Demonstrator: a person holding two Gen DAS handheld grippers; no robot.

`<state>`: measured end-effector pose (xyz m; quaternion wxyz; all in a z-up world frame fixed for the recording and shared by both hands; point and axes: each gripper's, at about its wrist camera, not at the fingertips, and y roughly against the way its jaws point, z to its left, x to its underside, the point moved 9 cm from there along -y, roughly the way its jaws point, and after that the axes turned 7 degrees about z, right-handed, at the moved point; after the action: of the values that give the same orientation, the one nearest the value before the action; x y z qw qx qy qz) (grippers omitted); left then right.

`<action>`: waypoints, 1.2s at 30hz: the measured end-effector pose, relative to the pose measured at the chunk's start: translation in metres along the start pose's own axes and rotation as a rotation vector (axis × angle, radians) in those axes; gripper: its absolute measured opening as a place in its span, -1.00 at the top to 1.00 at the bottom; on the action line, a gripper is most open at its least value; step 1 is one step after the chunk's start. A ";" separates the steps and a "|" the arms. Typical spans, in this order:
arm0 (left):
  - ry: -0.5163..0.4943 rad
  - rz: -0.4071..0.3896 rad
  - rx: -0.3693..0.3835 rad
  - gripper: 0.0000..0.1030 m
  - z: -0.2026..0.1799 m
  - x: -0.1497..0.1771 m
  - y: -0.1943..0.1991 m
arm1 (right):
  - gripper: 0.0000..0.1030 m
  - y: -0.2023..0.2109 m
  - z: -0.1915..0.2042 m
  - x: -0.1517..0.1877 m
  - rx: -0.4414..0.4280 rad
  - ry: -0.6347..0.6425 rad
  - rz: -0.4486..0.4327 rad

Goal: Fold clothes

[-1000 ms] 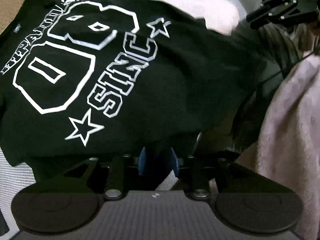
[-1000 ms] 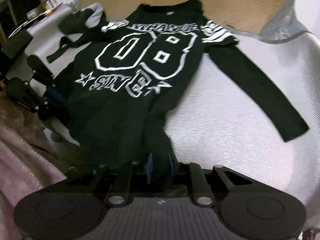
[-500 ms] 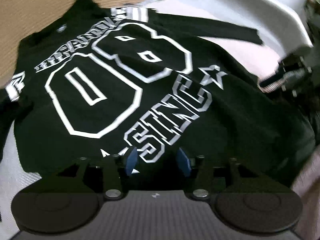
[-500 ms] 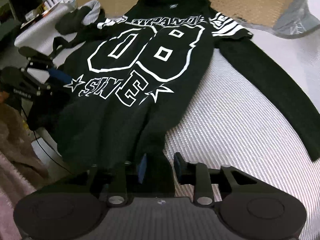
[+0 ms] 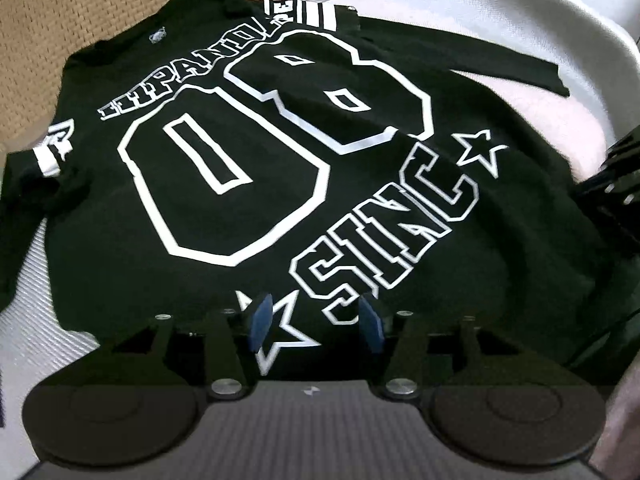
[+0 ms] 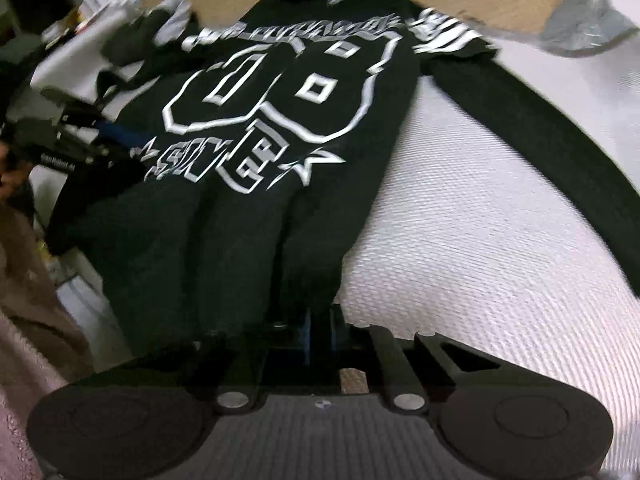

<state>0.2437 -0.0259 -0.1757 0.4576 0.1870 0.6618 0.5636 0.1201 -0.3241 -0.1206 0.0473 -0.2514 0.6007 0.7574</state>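
black long-sleeve shirt [image 5: 280,168] lies print-up on the white ribbed bed cover [image 6: 480,240], collar against the tan woven headboard [image 5: 60,20], hem toward both grippers. long axis runs collar to hem, straight away from the cameras.

left hand-held gripper [image 5: 314,320]: jaws about half apart, blue pads over the lower print near the left hem corner, nothing pinched; fabric lies under and between them.

right hand-held gripper [image 6: 319,334]: jaws closing, nearly together, on the right hem edge; black cloth sits between the pads, so i judge it held.

one sleeve [image 6: 540,152] lies stretched out flat on the cover, to the right in the right wrist view.

writing: big outlined "08", "sinc…" below between two stars; arched line above is not legible. small white lettering on the left gripper body is too blurred.

next move, judged: left must close on the hem before both lift toward the collar.
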 end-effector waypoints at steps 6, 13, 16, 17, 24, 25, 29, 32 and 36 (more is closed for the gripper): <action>0.024 -0.023 -0.039 -0.03 0.031 -0.007 0.014 | 0.83 0.009 -0.010 0.006 0.034 -0.082 -0.034; 0.081 -0.020 -0.041 -0.16 0.094 -0.006 0.038 | 0.79 0.009 -0.013 0.006 0.052 -0.109 -0.034; 0.093 0.007 -0.019 -0.21 0.110 0.004 0.039 | 0.78 0.014 -0.016 0.006 0.051 -0.113 -0.041; 0.090 0.013 -0.018 -0.27 0.115 0.008 0.038 | 0.76 0.017 -0.016 0.006 0.045 -0.118 -0.045; 0.018 0.137 0.126 -0.29 0.119 0.040 0.014 | 0.52 0.035 -0.021 0.003 0.083 -0.118 -0.088; 0.032 0.140 0.152 -0.29 0.120 0.040 0.013 | 0.52 0.035 -0.020 0.001 0.092 -0.108 -0.087; 0.047 0.168 0.182 -0.30 0.120 0.038 0.004 | 0.52 0.035 -0.014 -0.010 0.103 -0.084 -0.100; 0.061 0.197 0.192 -0.26 0.117 0.042 -0.008 | 0.51 0.035 -0.005 -0.024 0.110 -0.057 -0.130; 0.063 0.203 0.183 -0.02 0.114 0.044 -0.011 | 0.41 0.028 0.009 -0.049 0.135 0.035 -0.160</action>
<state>0.3173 0.0701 -0.1973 0.3583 0.2761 0.7023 0.5497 0.1495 -0.3119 -0.0725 0.1141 -0.3081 0.6291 0.7045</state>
